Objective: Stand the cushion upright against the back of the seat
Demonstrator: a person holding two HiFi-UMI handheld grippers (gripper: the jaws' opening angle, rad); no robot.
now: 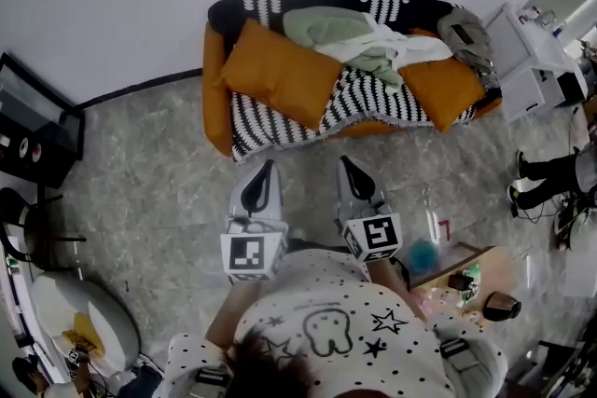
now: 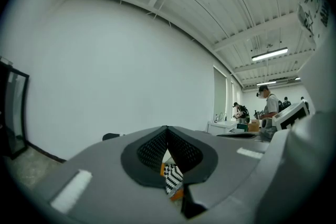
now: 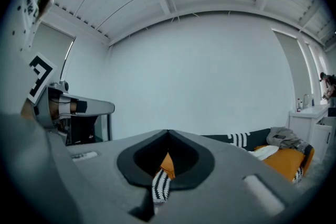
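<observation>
Our left hand-held gripper and right hand-held gripper both have their jaws together and hold nothing, apart from the sofa. The orange cushion lies slanted on the seat. If we grip it together with the striped blanket, we can drag the blanket, and the soft cushion may slump.

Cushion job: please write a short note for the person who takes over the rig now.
Left gripper: jaws shut, empty. Right gripper: same. Both are in front of the sofa, touching nothing.
Large cushion lies slanted at its left end; second cushion at the right end, clothes between them.
Done: nothing.
To do: grasp the large cushion, stand it against the back.
</observation>
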